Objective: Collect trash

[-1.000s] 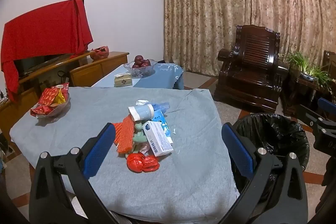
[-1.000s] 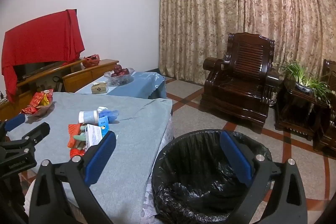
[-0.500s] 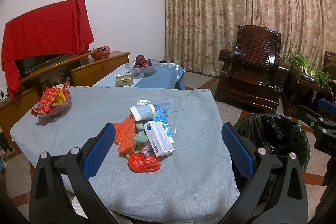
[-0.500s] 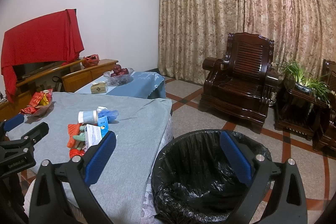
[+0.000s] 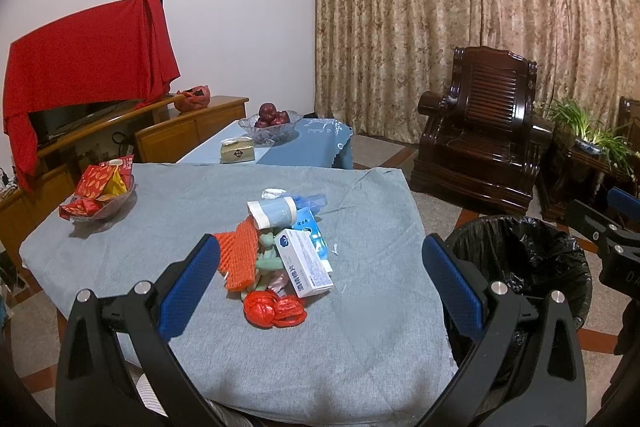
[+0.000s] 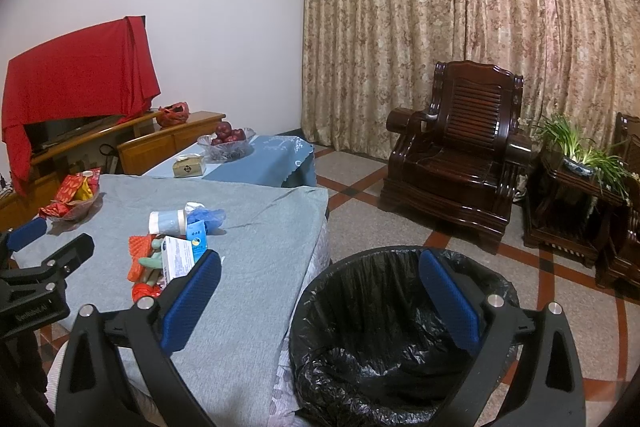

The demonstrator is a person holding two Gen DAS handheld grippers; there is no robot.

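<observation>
Left wrist view takes in the whole heap of trash (image 5: 280, 247) on the grey-blue tablecloth (image 5: 360, 327), with the left gripper (image 5: 320, 283) hovering over the near edge, its blue ribbed pads spread wide and empty. From left to right the heap shows an orange ridged foam net (image 5: 239, 255), a crumpled red plastic bag (image 5: 272, 309), a white and blue carton (image 5: 306, 263) and a pale blue paper cup (image 5: 272, 213) lying on its side. Right wrist view half hides that heap behind its own finger, but alone looks down into the round bin with its glossy, wrinkled black liner (image 6: 380, 339), standing just beside the table; the right gripper (image 6: 320, 301) hangs above it, fingers wide apart and holding nothing.
</observation>
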